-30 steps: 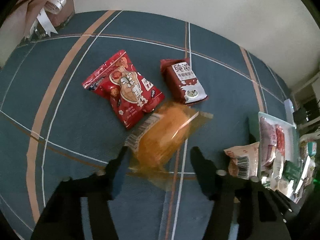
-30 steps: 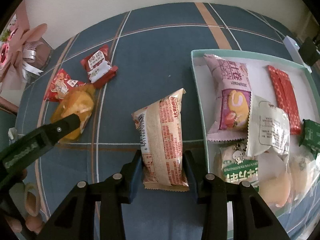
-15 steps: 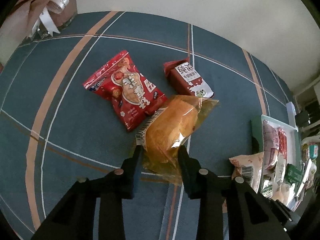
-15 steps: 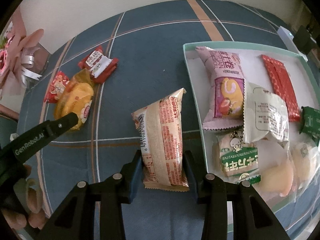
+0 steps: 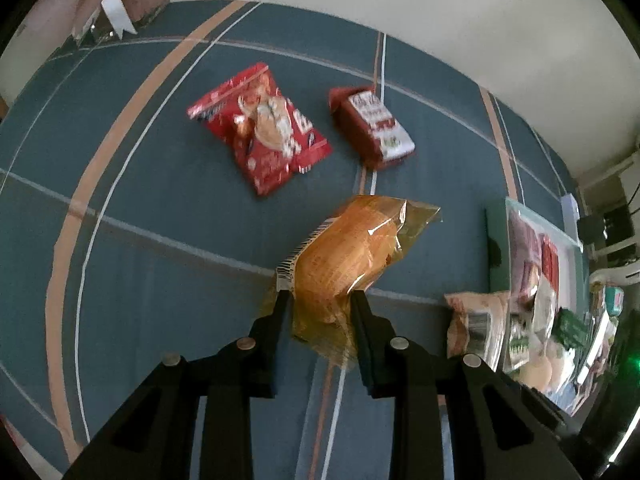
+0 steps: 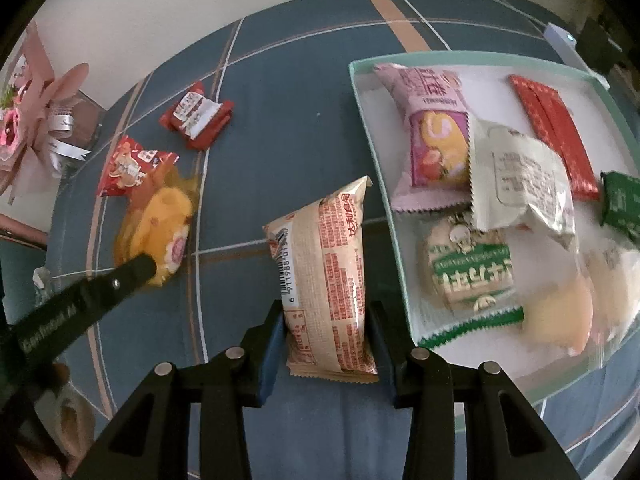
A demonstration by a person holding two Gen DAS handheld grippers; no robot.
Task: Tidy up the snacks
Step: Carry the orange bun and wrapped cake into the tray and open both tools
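Since a second ago: left claw [image 5: 320, 306] gone from wide open around the bun [image 5: 344, 260] to clamped on its near end, bun now raised clear of the desk [image 5: 160, 280] and well apart from the red bag [image 5: 260, 144] it lay against. Right claw [image 6: 326, 328] unchanged, gripping the beige pack [image 6: 324, 276] by its lower end, pack upright between the pads. Tray [image 6: 384, 184] now larger in the right view and nearer the pack.

Edges and room: tray's near rim just beside the pack at 3 o'clock in the right view. Bare blue desk between pack and bun, and from 12 to 10 o'clock beyond the pack. White wall along the desk's far edge at 12 o'clock in both views. In the left view, open desk from 7 to 10 o'clock; tray at 3 o'clock, beige pack [image 5: 472, 320] at 4 o'clock just short of it.

Around: red bag and dark red carton [image 5: 372, 128] at 11 to 12 o'clock of the bun in the left view, apart from each other. Pink bouquet [image 6: 36, 116] at 9 o'clock in the right view, at the desk's corner. Tray crowded: pink bag [image 6: 432, 132], white pack [image 6: 520, 184] overlapping it, green-and-white pack [image 6: 468, 272], red sticks [image 6: 556, 132], green packet [image 6: 624, 204], pale buns [image 6: 560, 312] at its near corner. Bare tray floor at 1 o'clock between pink bag and red sticks.
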